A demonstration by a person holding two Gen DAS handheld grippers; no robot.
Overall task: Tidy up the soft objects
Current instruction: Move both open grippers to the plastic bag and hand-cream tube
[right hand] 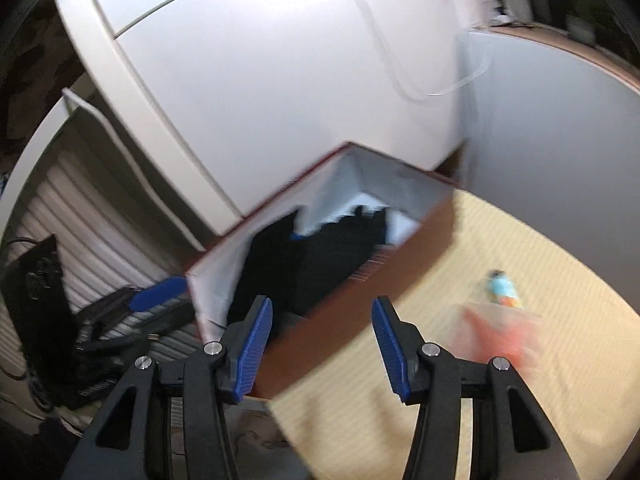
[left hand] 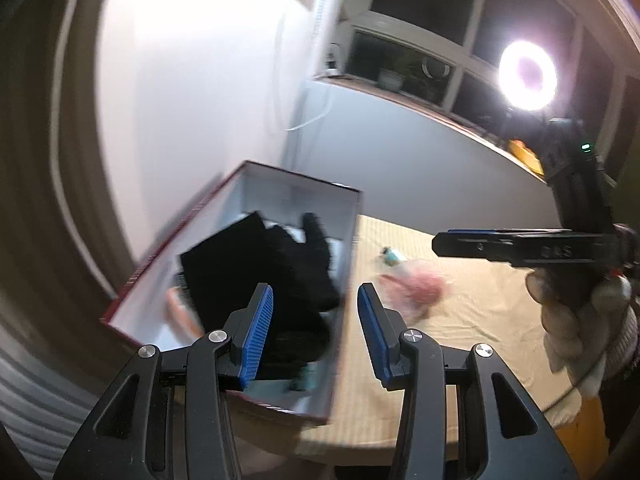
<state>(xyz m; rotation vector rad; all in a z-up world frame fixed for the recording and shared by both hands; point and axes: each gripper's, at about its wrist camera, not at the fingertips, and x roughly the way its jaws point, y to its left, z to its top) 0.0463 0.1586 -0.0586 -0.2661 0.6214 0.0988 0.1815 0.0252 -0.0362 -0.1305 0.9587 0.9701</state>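
Black fabric pieces [left hand: 276, 276] sit piled inside the red-sided box [left hand: 236, 180], white on the inside; one piece looks like a glove, but blur keeps us from being sure. We also see something peach-coloured [left hand: 180, 312] at the box's near left inner wall and a bit of teal [left hand: 308, 380] at its near corner, both too blurred to name. Box stands on the tan cloth-covered table [left hand: 460, 344], at the table's left edge next to the white wall.

To the right of the box, on the cloth: a pink soft item in clear wrap [left hand: 412, 288], apart from the box, and just beyond it a small teal-and-orange object [left hand: 390, 257].

Our left gripper [left hand: 316, 320] hangs over the box's near right corner, jaws apart, nothing between the blue pads. Our right gripper [right hand: 322, 340] is above the box's near long wall, released as well, pads touching nothing. From the left wrist view its jaws [left hand: 480, 242] point toward the box from the right, held by a hand [left hand: 568, 304].
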